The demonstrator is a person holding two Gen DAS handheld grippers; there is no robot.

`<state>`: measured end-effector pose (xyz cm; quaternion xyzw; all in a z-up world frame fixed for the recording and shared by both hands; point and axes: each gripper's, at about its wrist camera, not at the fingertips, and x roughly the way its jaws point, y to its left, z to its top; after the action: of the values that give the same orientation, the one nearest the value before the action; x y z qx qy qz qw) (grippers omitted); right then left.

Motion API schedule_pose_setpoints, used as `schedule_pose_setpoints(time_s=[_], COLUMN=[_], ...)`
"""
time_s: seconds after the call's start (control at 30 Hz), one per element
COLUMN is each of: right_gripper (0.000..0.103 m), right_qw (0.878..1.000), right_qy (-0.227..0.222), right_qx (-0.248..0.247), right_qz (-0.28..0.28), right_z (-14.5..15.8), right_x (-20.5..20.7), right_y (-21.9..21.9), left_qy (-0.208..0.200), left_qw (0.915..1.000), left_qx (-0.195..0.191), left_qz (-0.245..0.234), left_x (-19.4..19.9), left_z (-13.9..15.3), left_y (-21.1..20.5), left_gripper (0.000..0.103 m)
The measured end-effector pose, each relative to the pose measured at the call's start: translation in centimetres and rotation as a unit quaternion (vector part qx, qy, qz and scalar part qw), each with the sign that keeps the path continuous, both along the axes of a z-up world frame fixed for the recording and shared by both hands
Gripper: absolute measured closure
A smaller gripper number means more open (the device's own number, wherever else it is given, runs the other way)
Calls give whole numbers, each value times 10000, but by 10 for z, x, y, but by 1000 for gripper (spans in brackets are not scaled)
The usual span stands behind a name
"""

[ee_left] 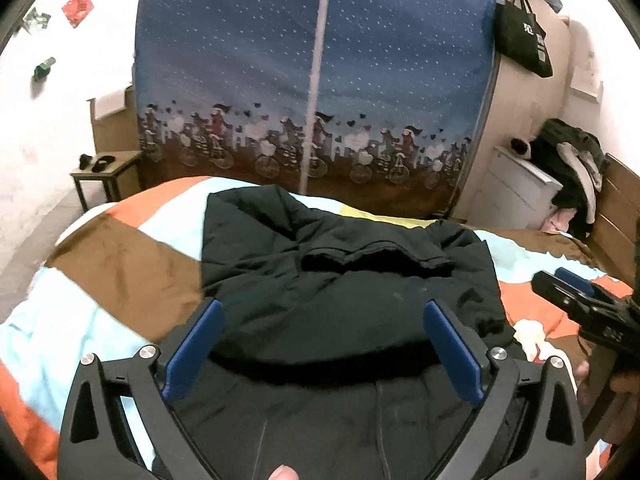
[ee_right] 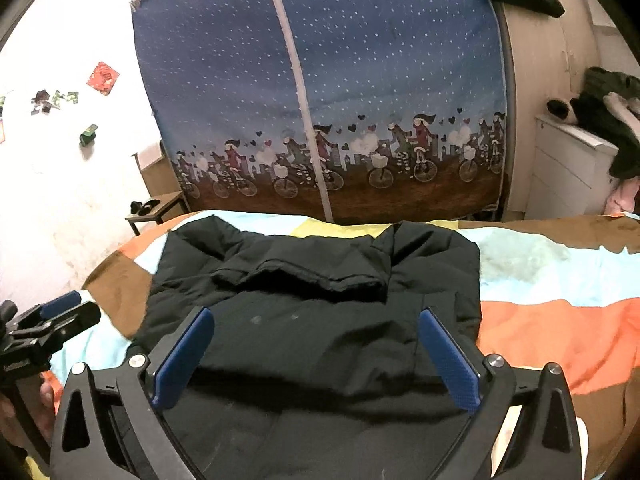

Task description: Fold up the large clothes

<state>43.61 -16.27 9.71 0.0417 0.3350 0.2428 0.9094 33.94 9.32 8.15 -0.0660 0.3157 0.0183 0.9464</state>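
Note:
A large black padded jacket [ee_left: 344, 280] lies on the bed, its near part doubled over into a thick fold; it also shows in the right wrist view [ee_right: 312, 320]. My left gripper [ee_left: 324, 312] is open and empty, its blue pads spread wide just above the jacket's near fold. My right gripper [ee_right: 316, 320] is open and empty too, held over the same fold. The right gripper shows at the right edge of the left wrist view [ee_left: 580, 300], and the left gripper at the left edge of the right wrist view [ee_right: 56, 316].
The bed carries a striped quilt [ee_left: 120, 264] of orange, brown, light blue and yellow. Behind it stands a blue fabric wardrobe [ee_left: 316, 80]. A small side table [ee_left: 108, 172] is at left, white drawers [ee_left: 516, 188] with piled clothes at right.

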Motion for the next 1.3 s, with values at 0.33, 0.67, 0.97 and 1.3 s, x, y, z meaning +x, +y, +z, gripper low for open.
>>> schedule_pose_setpoints(time_s=[0.33, 0.67, 0.97, 1.3], right_gripper=[0, 0, 0, 0], right_qw=[9997, 9994, 9993, 9989], right_qy=[-219, -295, -324, -233], right_qx=[20, 54, -21, -301], right_qz=[-70, -148, 203, 291], right_z=[42, 65, 59, 30], right_x=[-95, -176, -218, -246], right_y=[-20, -36, -33, -33], left_qy=[-400, -793, -801, -400], left_qw=[9986, 9951, 9947, 9934], left_qx=[318, 531, 611, 741], left_qz=[-147, -273, -201, -774], left_x=[-93, -173, -230, -260], left_z=[28, 37, 25, -25], left_y=[-23, -41, -42, -45], left_gripper=[4, 4, 4, 4])
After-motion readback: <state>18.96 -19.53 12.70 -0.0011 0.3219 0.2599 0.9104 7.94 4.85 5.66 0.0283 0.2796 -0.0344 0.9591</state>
